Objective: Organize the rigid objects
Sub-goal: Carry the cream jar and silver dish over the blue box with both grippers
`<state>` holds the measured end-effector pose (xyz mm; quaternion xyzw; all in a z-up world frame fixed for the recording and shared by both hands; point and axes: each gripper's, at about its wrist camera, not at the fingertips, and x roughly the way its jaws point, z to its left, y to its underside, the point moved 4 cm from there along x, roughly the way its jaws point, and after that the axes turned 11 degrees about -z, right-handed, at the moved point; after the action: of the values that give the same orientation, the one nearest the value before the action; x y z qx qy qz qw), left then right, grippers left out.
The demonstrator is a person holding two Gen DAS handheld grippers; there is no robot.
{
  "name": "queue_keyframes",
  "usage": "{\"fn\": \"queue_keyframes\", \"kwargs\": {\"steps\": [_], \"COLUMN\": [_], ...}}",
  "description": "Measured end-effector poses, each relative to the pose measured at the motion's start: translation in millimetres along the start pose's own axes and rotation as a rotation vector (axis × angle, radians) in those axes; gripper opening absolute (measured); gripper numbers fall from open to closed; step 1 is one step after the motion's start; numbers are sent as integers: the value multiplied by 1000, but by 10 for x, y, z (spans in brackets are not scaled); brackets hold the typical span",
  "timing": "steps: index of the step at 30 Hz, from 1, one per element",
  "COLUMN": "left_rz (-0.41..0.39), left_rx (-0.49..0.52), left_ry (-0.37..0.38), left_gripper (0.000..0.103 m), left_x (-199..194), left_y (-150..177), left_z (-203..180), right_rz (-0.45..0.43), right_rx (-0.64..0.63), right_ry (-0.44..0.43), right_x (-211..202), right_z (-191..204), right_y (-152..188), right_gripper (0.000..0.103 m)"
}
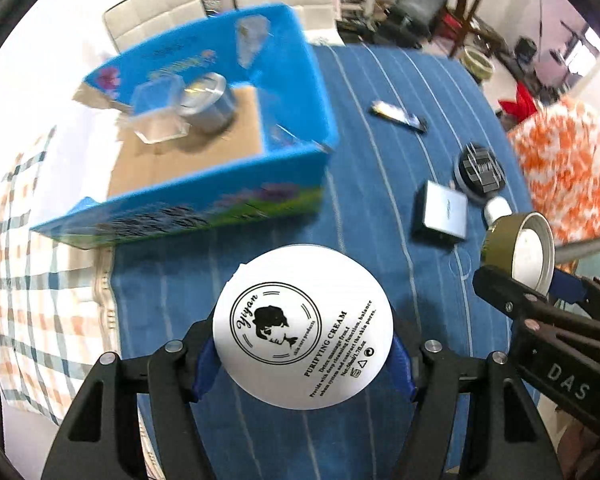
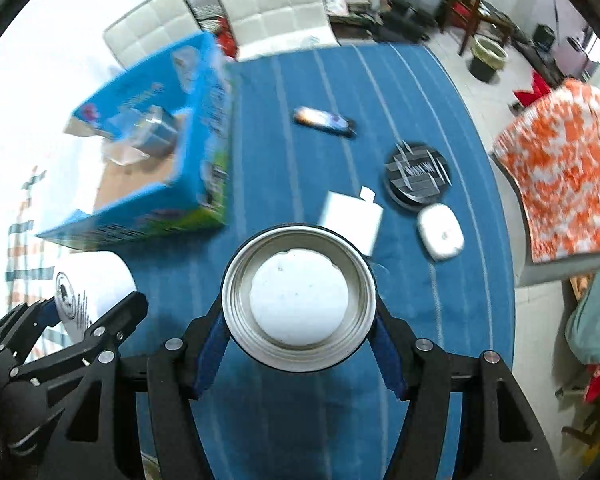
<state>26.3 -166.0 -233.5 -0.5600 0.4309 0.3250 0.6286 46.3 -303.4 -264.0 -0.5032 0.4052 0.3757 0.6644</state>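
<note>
My left gripper (image 1: 303,354) is shut on a white cream jar (image 1: 302,326) with black print, held above the blue striped tablecloth; the jar also shows in the right wrist view (image 2: 88,292). My right gripper (image 2: 298,330) is shut on a metal-rimmed round tin (image 2: 298,298), seen from its end; the tin also shows in the left wrist view (image 1: 520,246). An open blue cardboard box (image 1: 284,168) stands ahead to the left, holding a silver tin (image 1: 210,102) and a clear plastic box (image 1: 158,110).
On the cloth lie a dark pen-like object (image 2: 326,120), a black round box (image 2: 418,176), a white flat box (image 2: 352,216) and a white oval case (image 2: 440,230). White chairs (image 2: 272,4) stand behind the table. An orange-white cushion (image 2: 560,176) is at right.
</note>
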Motion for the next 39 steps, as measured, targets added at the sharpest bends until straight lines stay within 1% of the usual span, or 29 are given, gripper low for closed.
{"fn": "queue_keyframes", "kwargs": {"steps": [1,2,5,7,10,14,16,20,23,26,29,31,32,34,37,39], "left_rz": [-17,-27,-63,-85,-118,-162,-178,-198,-199,-185,-130,-84,-58,-8,54,101], "left_rx": [-17,-29,-61,-71,-73,-73,-73,-77,-77,-80,-100,-119,-115,-84,-93,-81], "left_ry": [0,0,-3,-9,-27,-64,-79,-86,-82,-72,-50,-44,-54,-110,-122,-131], "left_gripper": [65,65,65,65,65,65,65,65,65,65,66,66,66,66,66,66], "left_x": [-91,-14,-115,-220,-387,-548,-590,-608,-535,-390,-116,132,281,603,991,1246], "left_y": [-34,-119,-225,-306,-435,-621,-712,-857,-951,-1019,-1064,-1079,-1083,-1109,-1147,-1174], "left_z": [107,261,555,772,1093,1499,1675,1949,2119,2252,2388,2490,2529,2579,2641,2662], "right_rz": [-10,-23,-50,-74,-99,-122,-127,-138,-125,-89,-22,14,35,77,125,164], "right_rx": [-7,-18,-39,-63,-87,-102,-102,-108,-109,-80,-45,-51,-50,-55,-70,-73], "right_ry": [-6,-17,-27,-40,-41,-36,-35,-35,-30,-29,-28,-2,22,47,85,102], "right_x": [-49,-104,-221,-307,-326,-258,-234,-178,-46,201,580,831,1011,1273,1561,1751], "right_z": [84,201,493,779,1096,1472,1600,1840,1977,1975,1920,1889,1870,1850,1831,1817], "right_y": [-37,-82,-182,-254,-344,-495,-553,-670,-755,-821,-872,-899,-908,-918,-912,-905], "right_gripper": [67,67,67,67,67,67,67,67,67,67,67,67,67,67,67,67]}}
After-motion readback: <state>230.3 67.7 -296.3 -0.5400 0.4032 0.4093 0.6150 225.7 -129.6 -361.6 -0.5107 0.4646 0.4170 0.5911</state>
